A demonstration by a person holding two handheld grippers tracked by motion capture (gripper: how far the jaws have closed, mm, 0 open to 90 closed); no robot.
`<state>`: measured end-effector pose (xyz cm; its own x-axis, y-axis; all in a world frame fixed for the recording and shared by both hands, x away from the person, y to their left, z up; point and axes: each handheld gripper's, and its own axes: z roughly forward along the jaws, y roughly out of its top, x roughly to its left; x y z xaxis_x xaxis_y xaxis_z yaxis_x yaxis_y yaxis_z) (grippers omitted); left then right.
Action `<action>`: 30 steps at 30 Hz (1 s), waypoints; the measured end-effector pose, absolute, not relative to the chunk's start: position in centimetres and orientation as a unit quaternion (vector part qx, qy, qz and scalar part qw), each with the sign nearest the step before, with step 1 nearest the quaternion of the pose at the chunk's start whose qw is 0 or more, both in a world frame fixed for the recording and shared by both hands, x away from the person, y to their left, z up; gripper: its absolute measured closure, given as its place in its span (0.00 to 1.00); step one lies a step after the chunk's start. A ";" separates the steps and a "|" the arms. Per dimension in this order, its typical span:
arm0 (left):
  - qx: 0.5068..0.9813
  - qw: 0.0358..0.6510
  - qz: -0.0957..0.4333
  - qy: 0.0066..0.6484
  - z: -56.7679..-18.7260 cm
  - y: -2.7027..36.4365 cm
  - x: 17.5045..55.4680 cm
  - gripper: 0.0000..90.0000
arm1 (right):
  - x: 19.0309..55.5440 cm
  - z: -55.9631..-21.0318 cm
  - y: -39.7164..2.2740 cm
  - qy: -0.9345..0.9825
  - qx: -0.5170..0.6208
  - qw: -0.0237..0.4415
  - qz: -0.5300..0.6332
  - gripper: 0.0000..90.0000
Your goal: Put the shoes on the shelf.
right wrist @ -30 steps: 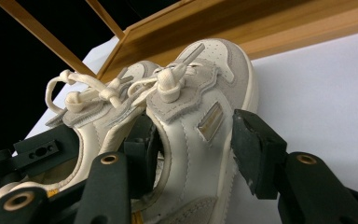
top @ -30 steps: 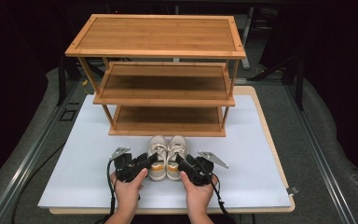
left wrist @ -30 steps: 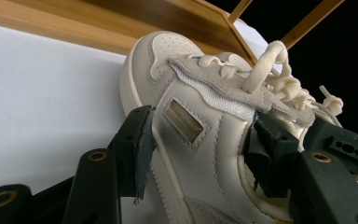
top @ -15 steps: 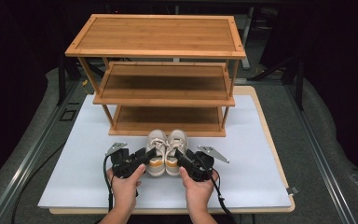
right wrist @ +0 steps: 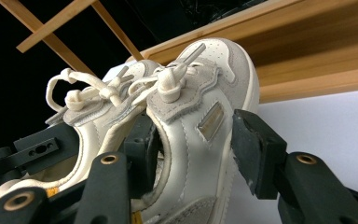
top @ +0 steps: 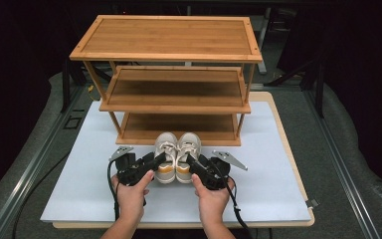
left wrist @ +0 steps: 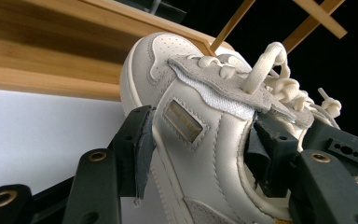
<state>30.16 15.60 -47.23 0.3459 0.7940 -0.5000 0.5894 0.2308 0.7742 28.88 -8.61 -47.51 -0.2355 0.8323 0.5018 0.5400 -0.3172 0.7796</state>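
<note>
A pair of small cream sneakers hangs side by side, toes toward the rack. My left gripper [top: 160, 160] is shut on the left shoe [top: 165, 155]. In the left gripper view one pad [left wrist: 137, 149] presses its outer side and the other sits inside the collar of that shoe [left wrist: 200, 135]. My right gripper [top: 193, 163] is shut on the right shoe [top: 189, 152] in the same way. In the right gripper view, its outer pad [right wrist: 256, 154] lies against the side of the right shoe [right wrist: 200, 130]. Both shoes are held a little above the white board [top: 79, 189].
A three-shelf bamboo shoe rack [top: 166, 40] stands just beyond the shoes, its lowest shelf [top: 179, 124] right ahead of the toes. The wooden table edge [top: 288, 144] frames the board. Dark floor and metal rails lie around it.
Both hands have risen with the shoes and come slightly nearer the rack. The grips look unchanged.
</note>
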 end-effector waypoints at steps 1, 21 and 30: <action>0.612 0.546 0.094 0.565 -47.1 15.6 30.1 0.51 | 28.8 -47.3 -8.6 0.570 0.602 0.135 0.543 0.58; 0.605 0.561 0.102 0.556 -43.7 15.8 29.8 0.51 | 28.6 -43.9 -8.6 0.571 0.586 0.147 0.556 0.58; 0.603 0.566 0.105 0.552 -42.6 16.0 29.8 0.51 | 28.7 -42.8 -8.4 0.577 0.581 0.148 0.555 0.58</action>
<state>29.79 16.03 -42.57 0.3684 0.7847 -0.4985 0.5477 0.2501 0.7984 28.68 -8.40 -42.75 -0.2807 0.8346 0.4739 0.5061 -0.2908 0.8119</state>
